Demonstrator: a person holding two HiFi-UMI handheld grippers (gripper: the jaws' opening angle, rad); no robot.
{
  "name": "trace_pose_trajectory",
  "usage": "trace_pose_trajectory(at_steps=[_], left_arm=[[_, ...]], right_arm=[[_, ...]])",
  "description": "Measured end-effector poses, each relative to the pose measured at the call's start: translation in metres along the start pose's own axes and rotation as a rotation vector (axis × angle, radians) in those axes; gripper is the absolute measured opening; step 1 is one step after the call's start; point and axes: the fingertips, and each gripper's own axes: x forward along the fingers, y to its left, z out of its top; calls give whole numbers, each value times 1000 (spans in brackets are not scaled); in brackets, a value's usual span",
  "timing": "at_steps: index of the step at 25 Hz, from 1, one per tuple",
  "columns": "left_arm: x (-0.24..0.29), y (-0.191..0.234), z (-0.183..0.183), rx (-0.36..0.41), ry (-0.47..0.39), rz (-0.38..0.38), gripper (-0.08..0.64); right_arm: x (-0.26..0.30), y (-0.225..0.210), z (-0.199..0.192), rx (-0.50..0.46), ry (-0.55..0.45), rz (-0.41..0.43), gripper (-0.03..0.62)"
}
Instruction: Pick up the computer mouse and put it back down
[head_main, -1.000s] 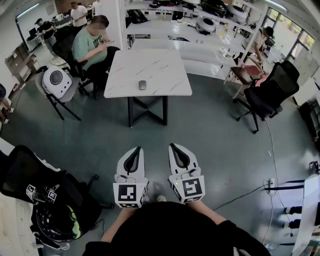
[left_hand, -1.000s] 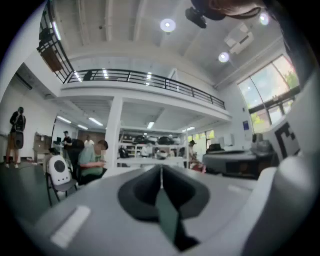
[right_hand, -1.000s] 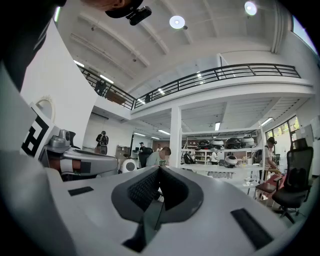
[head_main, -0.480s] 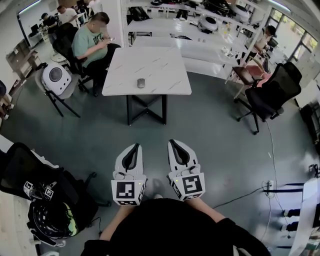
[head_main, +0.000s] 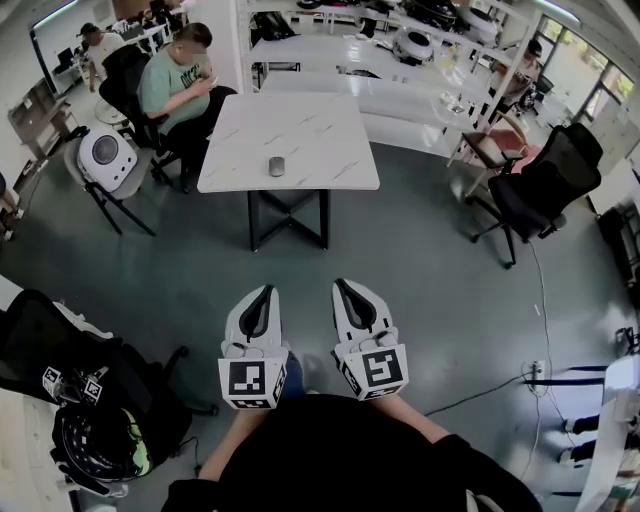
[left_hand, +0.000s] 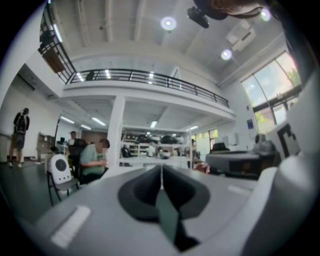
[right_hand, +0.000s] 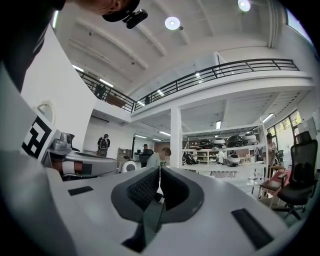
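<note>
A small grey computer mouse (head_main: 276, 166) lies near the middle of a white marble-topped table (head_main: 330, 160) in the head view, far ahead of me. My left gripper (head_main: 266, 291) and right gripper (head_main: 341, 285) are held side by side low in that view, well short of the table, both pointing toward it. The left gripper (left_hand: 161, 167) has its jaws pressed together with nothing between them. The right gripper (right_hand: 159, 170) is likewise shut and empty. The mouse does not show in either gripper view.
A seated person (head_main: 178, 82) sits at the table's far left corner beside a white round-backed chair (head_main: 108, 160). A black office chair (head_main: 545, 185) stands to the right, white shelving (head_main: 400, 50) behind, and another black chair with gear (head_main: 90, 400) at my left. Grey floor (head_main: 300, 270) lies between me and the table.
The table and mouse have shifted slightly left and up in the head view. Both grippers have stayed shut and side by side, low in the view.
</note>
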Motion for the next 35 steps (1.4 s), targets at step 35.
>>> trace_pose_trajectory(at_steps=[35], left_arm=[[377,192,-39,18,65,-140,198]], right_arm=[[379,-137,-57,-42,94,-73,20]])
